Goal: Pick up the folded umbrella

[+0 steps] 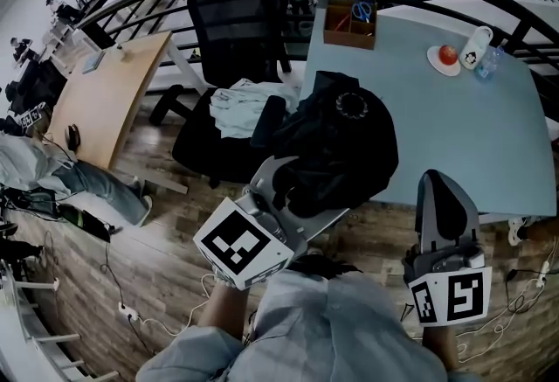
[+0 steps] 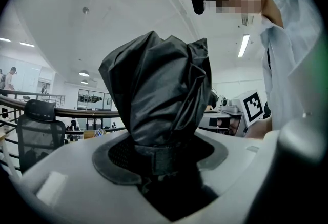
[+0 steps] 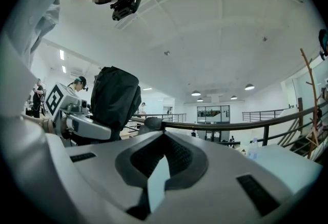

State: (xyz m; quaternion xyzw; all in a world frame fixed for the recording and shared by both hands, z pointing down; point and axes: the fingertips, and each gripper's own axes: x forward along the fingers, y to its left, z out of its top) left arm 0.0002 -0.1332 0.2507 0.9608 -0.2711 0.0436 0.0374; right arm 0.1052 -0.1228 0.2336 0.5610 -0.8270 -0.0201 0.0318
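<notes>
The folded umbrella (image 1: 336, 144) is a black bundle of crumpled fabric with a strap round it. My left gripper (image 1: 293, 179) is shut on its lower end and holds it up over the near left corner of the pale blue table (image 1: 454, 135). In the left gripper view the umbrella (image 2: 159, 89) stands up from between the jaws of the left gripper (image 2: 159, 159) towards the ceiling. My right gripper (image 1: 445, 205) is at the table's near edge to the right, shut and holding nothing. The right gripper view shows the right gripper (image 3: 159, 166) pointing upward, with the umbrella (image 3: 115, 97) to its left.
A cardboard box (image 1: 349, 22) with scissors stands at the table's far left. A plate with a red fruit (image 1: 447, 57) and a white mug (image 1: 476, 46) are at the far right. A black office chair (image 1: 231, 13) with pale clothes (image 1: 240, 105) stands left of the table, and a wooden desk (image 1: 105, 96) is further left.
</notes>
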